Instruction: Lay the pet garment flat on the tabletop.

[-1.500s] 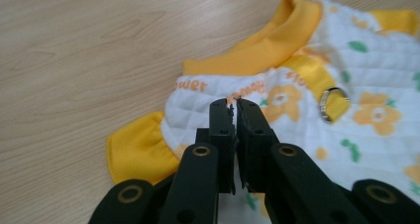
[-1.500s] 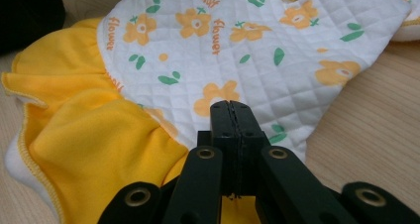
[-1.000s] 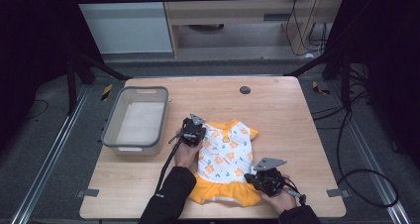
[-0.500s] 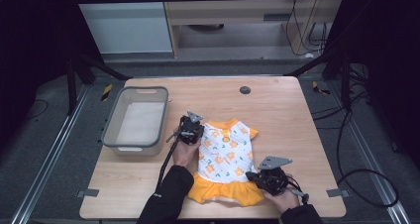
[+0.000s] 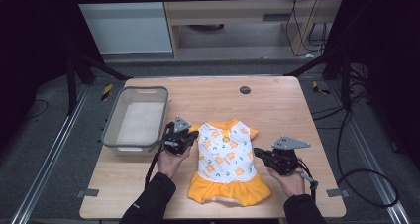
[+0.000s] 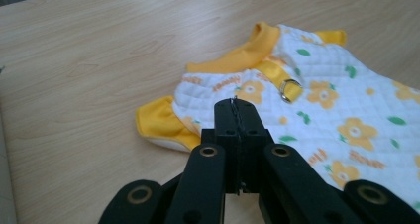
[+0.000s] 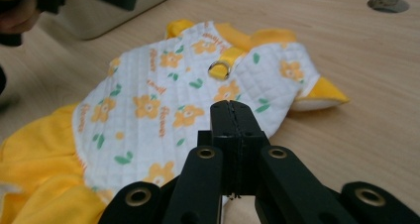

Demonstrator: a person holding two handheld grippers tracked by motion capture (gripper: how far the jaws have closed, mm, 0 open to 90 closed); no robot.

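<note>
Shifted slightly since a second ago: both grippers closing in on the dog dress (image 5: 226,159), garment unmoved at table (image 5: 277,105) centre, skirt toward 6 o'clock.

Left gripper (image 5: 184,135) at the 9 o'clock sleeve (image 6: 161,122), right gripper (image 5: 261,156) at the 3 o'clock hem edge, jaws pressed together on both, gripping nothing. Likely pre-grasp for folding; next: open jaws, pinch fabric edges. Grey bin (image 5: 119,119) at 10 o'clock.

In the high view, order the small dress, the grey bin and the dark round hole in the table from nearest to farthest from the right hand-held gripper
From the right hand-held gripper:
1. Small dress, right beside it, toward the table's middle.
2. Dark round hole, near the far edge.
3. Grey bin, at the table's left side.
</note>
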